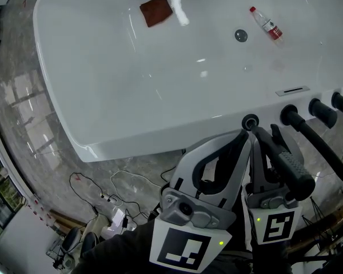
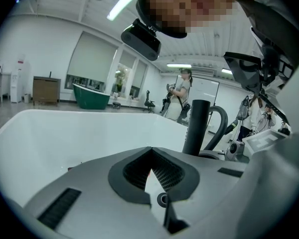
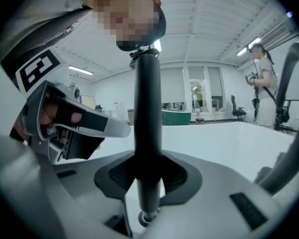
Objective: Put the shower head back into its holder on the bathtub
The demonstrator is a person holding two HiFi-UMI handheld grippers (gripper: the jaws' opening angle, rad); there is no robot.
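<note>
My right gripper (image 1: 266,131) is clamped on the shower head (image 3: 147,133) — handle upright, lower end just over the holder (image 1: 250,121) on the tub rim, so I'd go straight down — the left gripper (image 1: 243,138) closed, empty.

two grippers (image 1: 244,133) (image 1: 266,130), one shower head (image 3: 148,113), one bottle (image 1: 267,24), one brown cloth (image 1: 155,11)

Glossy bathtub (image 1: 131,96); shower head (image 1: 294,167) seemingly matt.
</note>
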